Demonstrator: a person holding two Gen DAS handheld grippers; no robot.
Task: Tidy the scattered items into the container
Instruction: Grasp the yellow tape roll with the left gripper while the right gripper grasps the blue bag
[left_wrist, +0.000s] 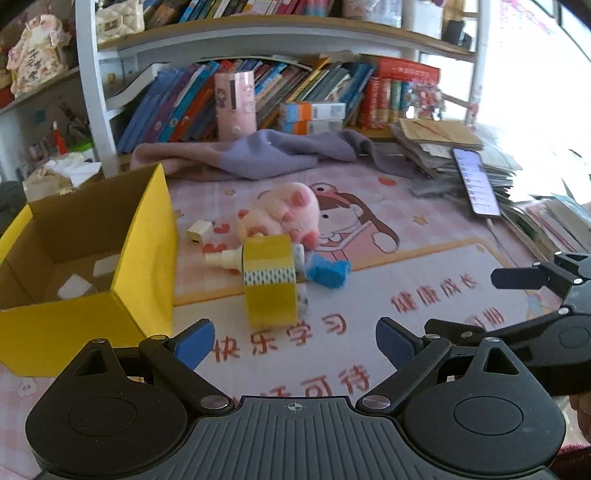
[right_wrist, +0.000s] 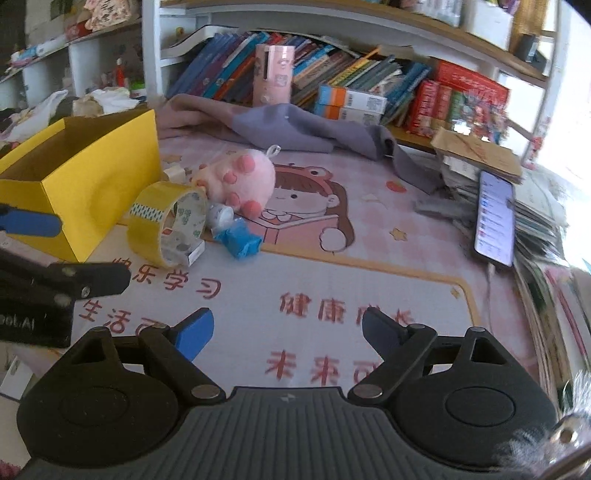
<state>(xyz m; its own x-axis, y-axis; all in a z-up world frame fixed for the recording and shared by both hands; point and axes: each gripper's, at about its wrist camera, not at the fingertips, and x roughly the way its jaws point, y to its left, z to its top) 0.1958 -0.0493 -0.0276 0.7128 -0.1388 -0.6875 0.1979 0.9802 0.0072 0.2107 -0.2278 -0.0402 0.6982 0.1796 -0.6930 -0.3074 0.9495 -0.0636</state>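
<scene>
A yellow cardboard box (left_wrist: 144, 236) stands open at the left; it also shows in the right wrist view (right_wrist: 99, 184). A roll of yellow tape (left_wrist: 270, 282) stands on edge on the pink desk mat, just ahead of my left gripper (left_wrist: 295, 341), which is open and empty. Behind the tape lie a pink plush toy (left_wrist: 288, 210), a small white bottle (left_wrist: 225, 258), a blue wrapped item (left_wrist: 328, 273) and a white charger plug (left_wrist: 198, 230). My right gripper (right_wrist: 286, 332) is open and empty, well short of the tape (right_wrist: 168, 225), plush (right_wrist: 242, 179) and blue item (right_wrist: 240, 238).
A grey-purple cloth (left_wrist: 273, 155) lies behind the items. A phone (right_wrist: 495, 218) leans on a stack of papers at the right. Bookshelves with books and a pink case (left_wrist: 235, 105) line the back. The other gripper's finger (left_wrist: 517, 277) shows at the right edge.
</scene>
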